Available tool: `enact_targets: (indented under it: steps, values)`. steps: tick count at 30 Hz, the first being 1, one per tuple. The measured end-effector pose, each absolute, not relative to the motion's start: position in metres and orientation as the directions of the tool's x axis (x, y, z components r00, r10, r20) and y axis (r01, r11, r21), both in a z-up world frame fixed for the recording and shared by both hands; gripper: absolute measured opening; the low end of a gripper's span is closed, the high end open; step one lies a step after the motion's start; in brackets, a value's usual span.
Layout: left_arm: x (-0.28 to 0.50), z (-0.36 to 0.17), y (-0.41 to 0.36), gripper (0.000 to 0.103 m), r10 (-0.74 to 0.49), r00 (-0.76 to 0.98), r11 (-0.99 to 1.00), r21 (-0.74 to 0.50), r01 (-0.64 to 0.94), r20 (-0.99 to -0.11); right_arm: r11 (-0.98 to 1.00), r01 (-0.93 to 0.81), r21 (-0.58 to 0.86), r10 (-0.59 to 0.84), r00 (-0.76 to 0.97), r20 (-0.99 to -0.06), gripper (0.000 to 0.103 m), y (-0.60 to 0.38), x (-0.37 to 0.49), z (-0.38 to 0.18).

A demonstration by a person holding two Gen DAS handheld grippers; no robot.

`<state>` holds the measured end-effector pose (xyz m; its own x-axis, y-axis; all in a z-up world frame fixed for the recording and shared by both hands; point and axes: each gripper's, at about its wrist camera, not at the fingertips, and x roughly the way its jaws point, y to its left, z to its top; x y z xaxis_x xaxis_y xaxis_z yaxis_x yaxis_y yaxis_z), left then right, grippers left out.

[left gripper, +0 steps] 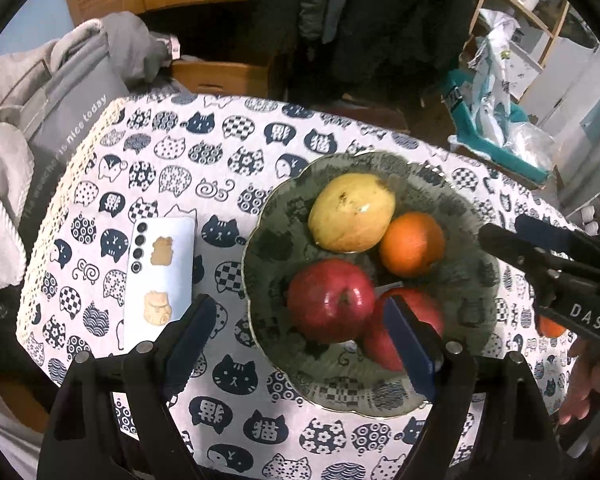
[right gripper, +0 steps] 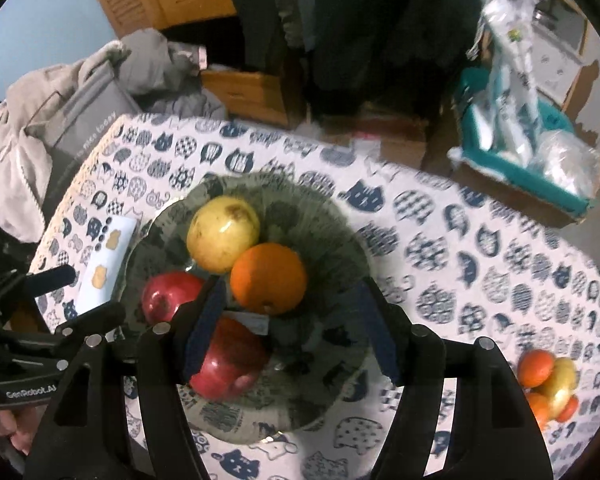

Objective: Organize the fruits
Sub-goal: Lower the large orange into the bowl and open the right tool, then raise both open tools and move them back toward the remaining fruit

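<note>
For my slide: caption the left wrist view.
Open left tongs above a plate holding a pear, orange and two red fruits.

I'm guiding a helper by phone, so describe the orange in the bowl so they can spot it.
On the cat-print tablecloth sits a grey-green patterned bowl holding four fruits. The orange lies towards its far side, against the yellow pear-like fruit. It is the only orange-coloured one; the other two are red.

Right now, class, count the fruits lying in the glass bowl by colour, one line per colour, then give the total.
Red: 2, a red fruit and a second red fruit beside it
Yellow: 1, the yellow fruit
Orange: 1, the orange
Total: 4 in the glass bowl
</note>
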<state>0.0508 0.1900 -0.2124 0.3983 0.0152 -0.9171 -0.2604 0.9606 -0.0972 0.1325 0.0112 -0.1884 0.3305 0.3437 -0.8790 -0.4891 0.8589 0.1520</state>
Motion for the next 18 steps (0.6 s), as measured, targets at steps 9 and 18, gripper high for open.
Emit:
enact_targets:
  steps: [9,18]
  values:
    - [0.045,-0.178,0.169,0.087,0.033,0.463,0.969,-0.085,-0.233,-0.886,0.875,-0.474,0.099,0.331,0.436,-0.837,0.068,-0.024,0.12,-0.146]
    - [0.035,-0.147,0.144,0.087,0.025,0.523,0.979,-0.085,-0.186,-0.852,0.893,-0.448,0.034,0.295,0.528,-0.796,0.071,-0.058,0.106,-0.11]
